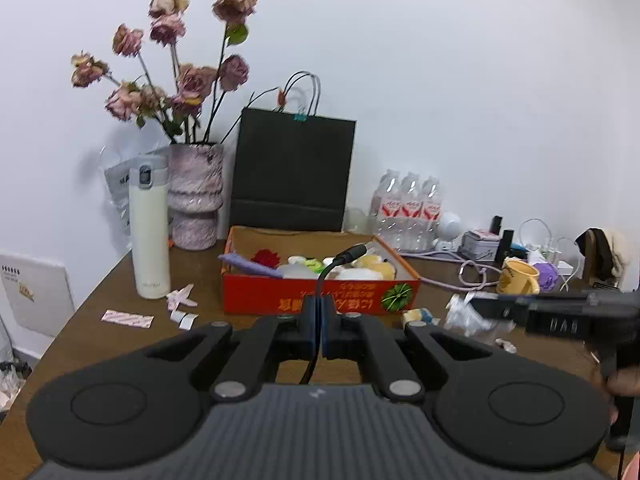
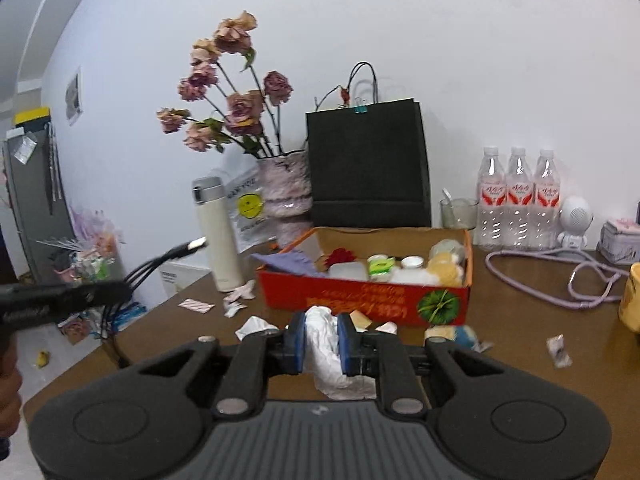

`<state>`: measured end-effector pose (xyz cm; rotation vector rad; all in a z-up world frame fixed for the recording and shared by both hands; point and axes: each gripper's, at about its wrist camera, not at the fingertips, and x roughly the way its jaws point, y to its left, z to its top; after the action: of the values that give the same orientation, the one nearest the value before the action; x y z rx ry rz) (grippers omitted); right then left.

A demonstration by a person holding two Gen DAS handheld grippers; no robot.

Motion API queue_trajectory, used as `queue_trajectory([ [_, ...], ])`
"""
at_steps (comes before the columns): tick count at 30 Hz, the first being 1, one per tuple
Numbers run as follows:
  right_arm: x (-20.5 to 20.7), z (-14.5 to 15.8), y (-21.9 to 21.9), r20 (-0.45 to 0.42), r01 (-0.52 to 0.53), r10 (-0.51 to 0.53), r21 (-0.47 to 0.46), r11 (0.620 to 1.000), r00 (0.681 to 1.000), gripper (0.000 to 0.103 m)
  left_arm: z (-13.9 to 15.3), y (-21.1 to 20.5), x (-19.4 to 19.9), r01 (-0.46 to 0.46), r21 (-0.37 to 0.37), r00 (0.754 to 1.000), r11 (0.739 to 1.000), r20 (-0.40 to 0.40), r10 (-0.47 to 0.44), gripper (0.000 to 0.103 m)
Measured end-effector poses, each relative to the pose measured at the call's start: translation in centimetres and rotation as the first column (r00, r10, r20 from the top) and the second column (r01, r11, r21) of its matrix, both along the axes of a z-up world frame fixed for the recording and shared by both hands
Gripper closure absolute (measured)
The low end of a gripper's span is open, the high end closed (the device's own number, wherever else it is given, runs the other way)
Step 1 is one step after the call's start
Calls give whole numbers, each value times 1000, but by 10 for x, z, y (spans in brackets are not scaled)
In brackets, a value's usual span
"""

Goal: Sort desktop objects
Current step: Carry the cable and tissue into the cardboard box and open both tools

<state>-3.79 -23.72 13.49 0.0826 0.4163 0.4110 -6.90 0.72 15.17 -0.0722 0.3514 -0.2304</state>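
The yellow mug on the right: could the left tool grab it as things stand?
Probably not: the left tool is shut on a black cable, and the right tool sits between it and the yellow mug.

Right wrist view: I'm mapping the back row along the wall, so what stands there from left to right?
Thermos → vase → black bag → glass → water bottles → white speaker → tin.
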Motion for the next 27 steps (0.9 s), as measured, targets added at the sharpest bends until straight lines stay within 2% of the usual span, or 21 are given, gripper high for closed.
queue_trajectory([
  [7, -4, 2, -1, 9, -3, 3, 3, 1000, 1000, 87, 3, -7, 10, 11, -3, 1000, 1000, 6, -11, 100],
  [13, 28, 7, -7, 28, 23, -24, 7, 1000, 999, 87, -6, -5, 57, 29, 2, 1000, 1000, 9, -29, 100],
  [16, 58, 16, -10, 41, 35, -36, 16, 999, 999, 88, -8, -3, 100, 31, -16, 999, 999, -17, -31, 100],
  [20, 111, 29, -11, 63, 37, -36, -17, 999, 997, 87, 6, -4, 176, 68, -29, 997, 997, -21, -69, 100],
  [23, 166, 35, -10, 52, 34, -33, -18, 999, 998, 87, 10, -9, 249, 57, -23, 995, 998, -84, -58, 100],
  [27, 253, 29, -6, -18, 65, -65, -7, 998, 998, 87, -5, -29, 340, 15, 111, 986, 994, -166, 4, 100],
])
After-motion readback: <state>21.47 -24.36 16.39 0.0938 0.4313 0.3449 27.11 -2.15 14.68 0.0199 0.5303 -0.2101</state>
